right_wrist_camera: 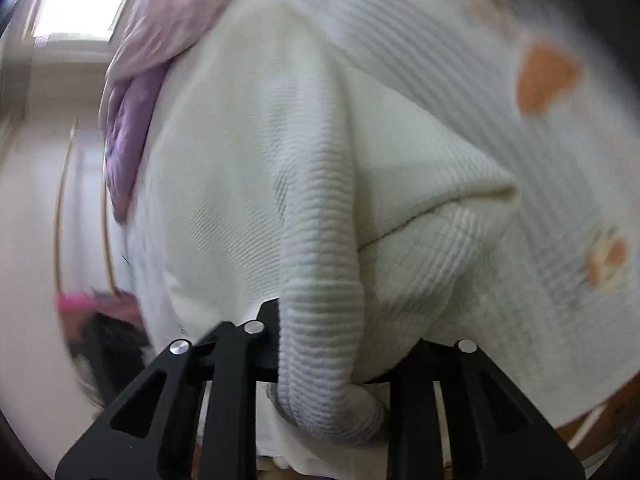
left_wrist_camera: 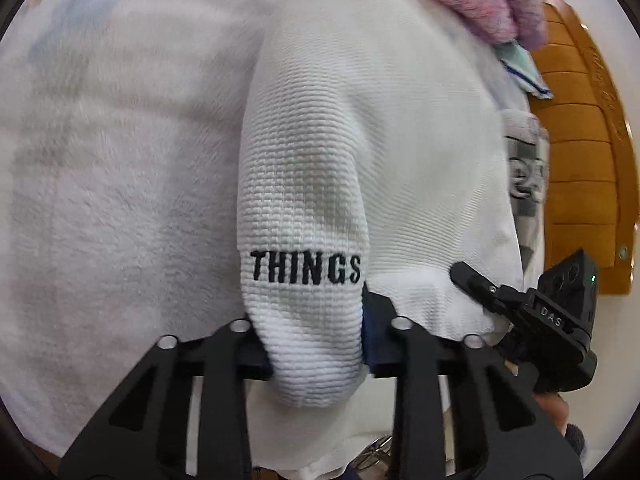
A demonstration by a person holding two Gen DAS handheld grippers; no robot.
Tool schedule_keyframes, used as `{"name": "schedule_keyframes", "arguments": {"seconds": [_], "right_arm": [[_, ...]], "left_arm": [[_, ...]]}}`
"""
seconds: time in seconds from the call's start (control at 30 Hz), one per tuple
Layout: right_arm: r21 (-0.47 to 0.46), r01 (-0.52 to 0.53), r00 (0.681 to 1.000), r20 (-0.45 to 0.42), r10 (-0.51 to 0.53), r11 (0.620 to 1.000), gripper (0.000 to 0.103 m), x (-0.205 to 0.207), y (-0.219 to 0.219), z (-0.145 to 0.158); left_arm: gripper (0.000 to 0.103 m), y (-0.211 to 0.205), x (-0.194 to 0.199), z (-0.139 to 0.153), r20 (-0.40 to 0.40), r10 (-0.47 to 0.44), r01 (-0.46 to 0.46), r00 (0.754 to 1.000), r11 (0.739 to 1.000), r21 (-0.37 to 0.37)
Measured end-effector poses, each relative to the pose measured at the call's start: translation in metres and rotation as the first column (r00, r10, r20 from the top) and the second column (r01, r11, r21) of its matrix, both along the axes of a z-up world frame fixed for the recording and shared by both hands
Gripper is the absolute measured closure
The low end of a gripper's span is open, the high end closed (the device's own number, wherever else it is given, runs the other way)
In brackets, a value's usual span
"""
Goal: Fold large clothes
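Fleecy white blanket [left_wrist_camera: 100, 200] underneath — wooden headboard [left_wrist_camera: 580, 160] beyond.

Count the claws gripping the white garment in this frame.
2. The left claw pinches the fold of the white garment printed THINGS; the right claw pinches a ribbed fold beside it. No other claw is in view.
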State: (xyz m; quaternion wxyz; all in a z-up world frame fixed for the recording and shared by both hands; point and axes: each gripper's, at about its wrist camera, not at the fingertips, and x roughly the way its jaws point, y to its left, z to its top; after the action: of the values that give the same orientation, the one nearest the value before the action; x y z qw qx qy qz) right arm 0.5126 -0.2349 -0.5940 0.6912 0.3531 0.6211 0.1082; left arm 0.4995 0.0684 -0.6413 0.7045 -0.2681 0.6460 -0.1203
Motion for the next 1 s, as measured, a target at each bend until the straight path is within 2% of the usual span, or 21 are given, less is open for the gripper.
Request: {"name": "schedule_keyframes", "arguments": {"seconds": [0.1,0.2,0.23,0.4,0.53,0.63,0.77,0.8,0.87,0.9,0.97,1.0], "right_arm": [[-0.053,-0.039,0.997,0.057,0.042,0.998,0.084,0.01,0.006,0.036],[-0.061,-0.1,0.986,0.125,0.107,0.993,0.085,0.02,0.004,0.072],[-0.067,-0.119,0.982,0.139,0.128,0.991,0.085,0.018,0.0,0.078],[-0.07,-0.224,0.943,0.237,0.234,0.972,0.085,0.017,-0.036,0.134],[-0.089,-0.261,0.899,0.34,0.276,0.961,0.085,0.02,-0.079,0.181],[-0.088,-0.256,0.861,0.433,0.269,0.963,0.085,0.032,-0.124,0.216],[-0.111,-0.205,0.792,0.565,0.231,0.972,0.085,0.045,-0.187,0.259],[-0.119,-0.184,0.776,0.591,0.219,0.976,0.085,0.048,-0.206,0.265],[-0.123,-0.138,0.745,0.641,0.185,0.983,0.085,0.05,-0.245,0.268],[-0.114,-0.123,0.737,0.655,0.168,0.986,0.085,0.053,-0.265,0.263],[-0.145,-0.075,0.757,0.635,0.151,0.987,0.084,0.06,-0.296,0.239],[-0.175,-0.052,0.787,0.599,0.148,0.983,0.084,0.065,-0.314,0.213]], "left_arm": [[0.078,-0.011,-0.003,0.033,0.05,-0.002,0.002,0.999,1.0,0.001],[0.079,-0.029,-0.008,0.066,0.09,0.002,-0.002,0.996,1.0,0.001],[0.079,-0.038,-0.012,0.084,0.126,0.003,-0.004,0.992,1.0,0.005],[0.079,-0.078,-0.029,0.142,0.228,0.062,-0.062,0.972,0.998,-0.009],[0.079,-0.128,-0.021,0.181,0.318,0.074,-0.069,0.945,0.997,-0.028],[0.079,-0.173,-0.008,0.213,0.406,0.078,-0.062,0.91,0.997,-0.052],[0.079,-0.243,0.02,0.251,0.55,0.03,-0.008,0.835,0.999,-0.043],[0.079,-0.26,0.027,0.255,0.57,0.016,0.01,0.821,0.999,-0.042],[0.079,-0.3,0.041,0.261,0.63,-0.01,0.043,0.777,0.998,-0.038],[0.079,-0.327,0.047,0.258,0.666,-0.063,0.074,0.743,0.997,0.012],[0.079,-0.36,0.057,0.241,0.688,-0.098,0.095,0.719,0.995,0.042],[0.079,-0.381,0.062,0.216,0.684,-0.126,0.112,0.718,0.992,0.066]]}}
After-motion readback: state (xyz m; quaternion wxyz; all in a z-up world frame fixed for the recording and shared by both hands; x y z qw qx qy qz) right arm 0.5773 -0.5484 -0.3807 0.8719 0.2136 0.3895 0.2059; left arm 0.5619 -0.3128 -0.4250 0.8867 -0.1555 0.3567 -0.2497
